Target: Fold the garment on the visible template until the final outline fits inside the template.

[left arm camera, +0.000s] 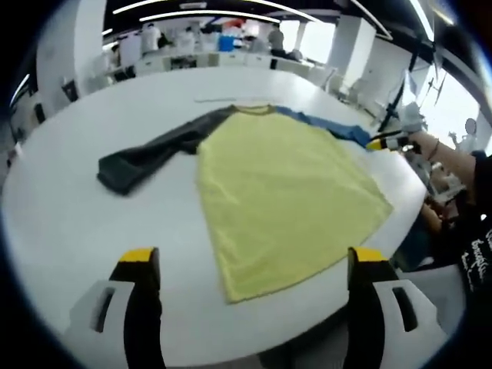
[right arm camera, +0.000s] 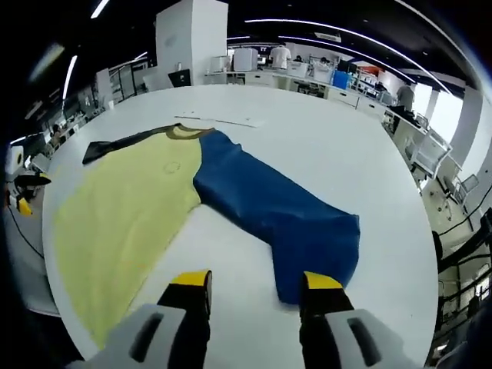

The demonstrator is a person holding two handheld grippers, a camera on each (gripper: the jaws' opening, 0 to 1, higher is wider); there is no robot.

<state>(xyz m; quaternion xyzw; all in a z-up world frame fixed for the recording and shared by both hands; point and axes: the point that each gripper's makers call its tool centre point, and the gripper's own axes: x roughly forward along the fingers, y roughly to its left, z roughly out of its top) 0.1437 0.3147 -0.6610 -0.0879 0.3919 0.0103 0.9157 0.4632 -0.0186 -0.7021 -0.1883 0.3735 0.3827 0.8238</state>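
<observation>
A long-sleeved shirt with a pale yellow cloth body [left arm camera: 284, 192] lies flat and unfolded on the round white table [left arm camera: 61, 215], its collar toward twelve o'clock in the left gripper view and its hem toward six, which suits a first fold from the sides. The dark grey sleeve [left arm camera: 154, 154] stretches out toward nine o'clock; the blue sleeve [right arm camera: 284, 211] runs toward four o'clock in the right gripper view, its cuff end just above that gripper's tips. The left gripper [left arm camera: 254, 269] hovers at the hem with jaws spread wide and nothing between them. The right gripper [right arm camera: 256, 284] likewise stands open and unloaded, probably lined up to take the blue cuff. I cannot make out a template outline with certainty; only a faint line shows beyond the collar.
</observation>
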